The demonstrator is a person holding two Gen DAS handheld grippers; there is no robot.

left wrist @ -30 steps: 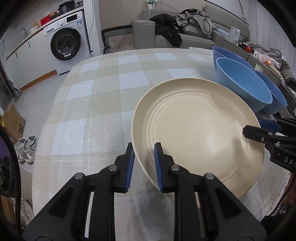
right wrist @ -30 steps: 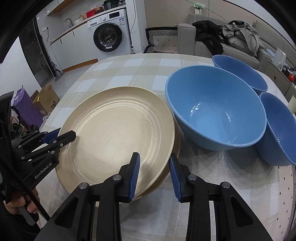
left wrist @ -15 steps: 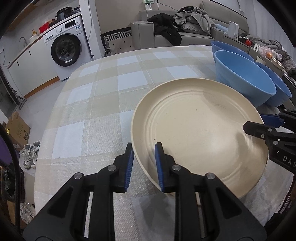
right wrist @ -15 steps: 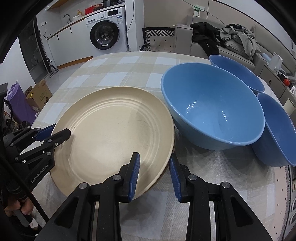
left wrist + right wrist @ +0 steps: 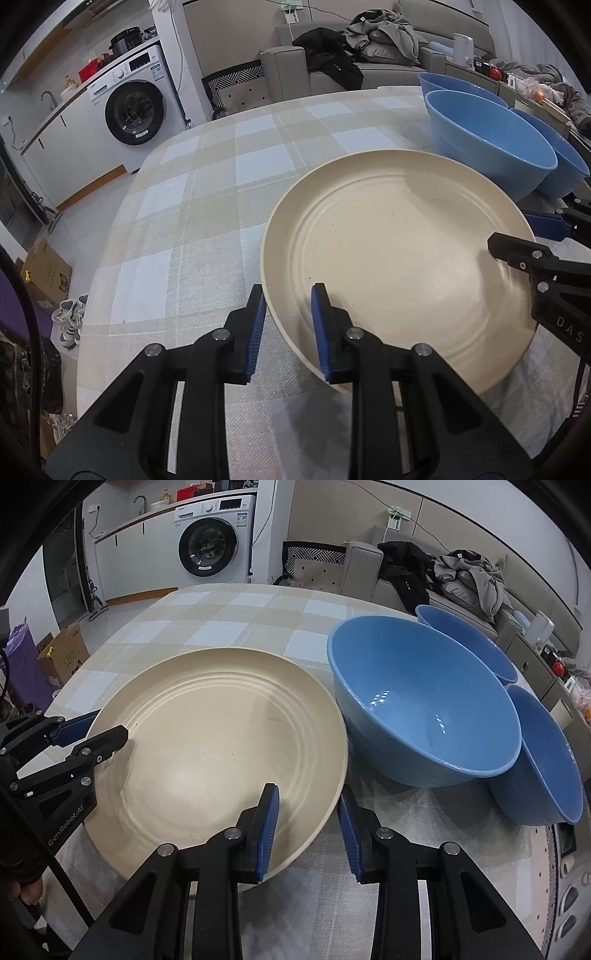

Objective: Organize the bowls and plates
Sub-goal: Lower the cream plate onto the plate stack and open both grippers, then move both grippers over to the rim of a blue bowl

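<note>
My left gripper (image 5: 286,328) straddles the near rim of the cream plate (image 5: 399,266) on the checked tablecloth (image 5: 207,206), its jaws opening and the pads off the rim. My right gripper (image 5: 308,827) brackets the opposite edge, its pads apart and clear of it. Three blue bowls (image 5: 421,701) sit just beside the plate.

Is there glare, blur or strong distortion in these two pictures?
Left wrist view: fisheye bending, dark corners; table edge curves. Right wrist view: small white glints inside the nearest blue bowl; the cream plate looks matte and sharp.
</note>
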